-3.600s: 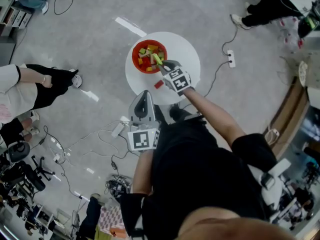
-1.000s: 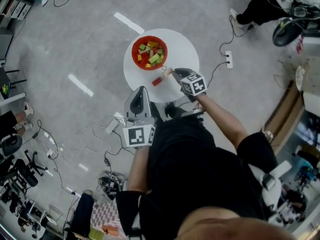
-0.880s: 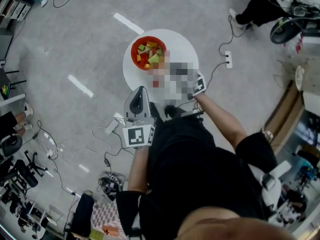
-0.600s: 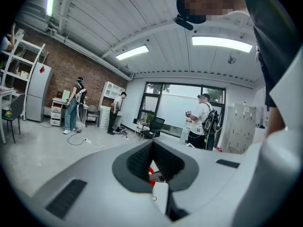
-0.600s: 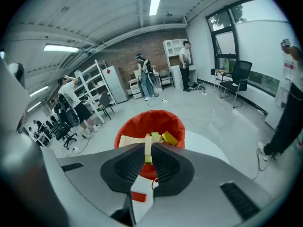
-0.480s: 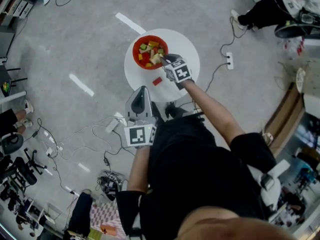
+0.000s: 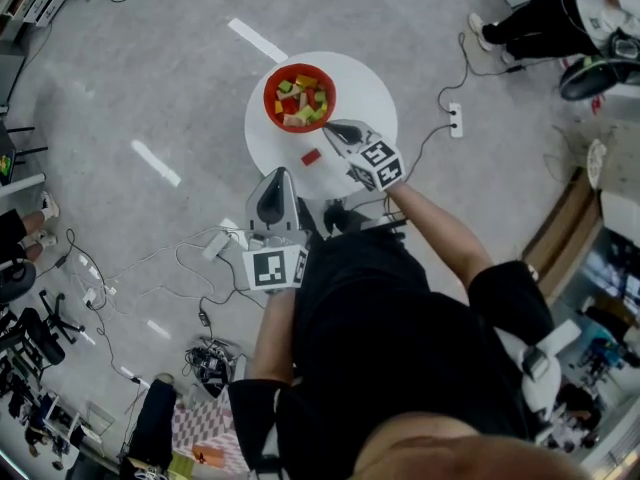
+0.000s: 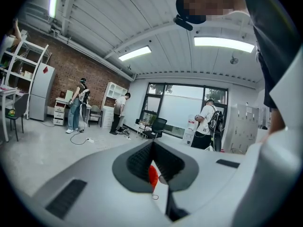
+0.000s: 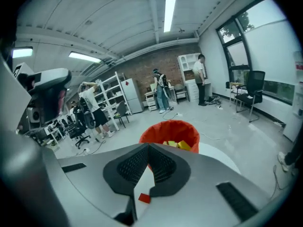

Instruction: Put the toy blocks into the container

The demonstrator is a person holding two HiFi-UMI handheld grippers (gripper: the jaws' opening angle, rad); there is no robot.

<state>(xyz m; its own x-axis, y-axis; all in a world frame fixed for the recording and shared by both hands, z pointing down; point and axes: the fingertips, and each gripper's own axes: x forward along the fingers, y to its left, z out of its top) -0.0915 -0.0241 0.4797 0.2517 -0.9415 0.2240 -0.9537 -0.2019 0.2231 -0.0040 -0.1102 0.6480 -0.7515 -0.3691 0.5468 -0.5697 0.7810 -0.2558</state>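
- Since half a second ago, your right claw (image 7: 332, 128) has drawn back from over the rim of the red container (image 7: 269, 106) and now sits above the bare white table (image 7: 362, 86), just beside the container. Its jaws have just been closing, with nothing between them.
- Head view: the container stands on the far left part of the round table and holds a heap of toy blocks (image 7: 300, 98) in yellow, green and red. One red block (image 7: 311, 156) lies alone on the table, near the container and just left of your right claw. Your left claw (image 7: 280, 176) hangs at the near edge of the table, well apart from the container.
- Left gripper view: your left claw (image 8: 152, 144) is closed, pads meeting at the tip, and it grips nothing.
- Right gripper view: your right claw (image 9: 147, 148) is closed and empty. Straight ahead, past the tips, stands the container (image 9: 170, 129) with yellow blocks (image 9: 183, 145) showing above its rim. The lone red block (image 9: 144, 198) shows through the gap under the pads, lying on the table (image 9: 222, 161) and not touched by the claw.
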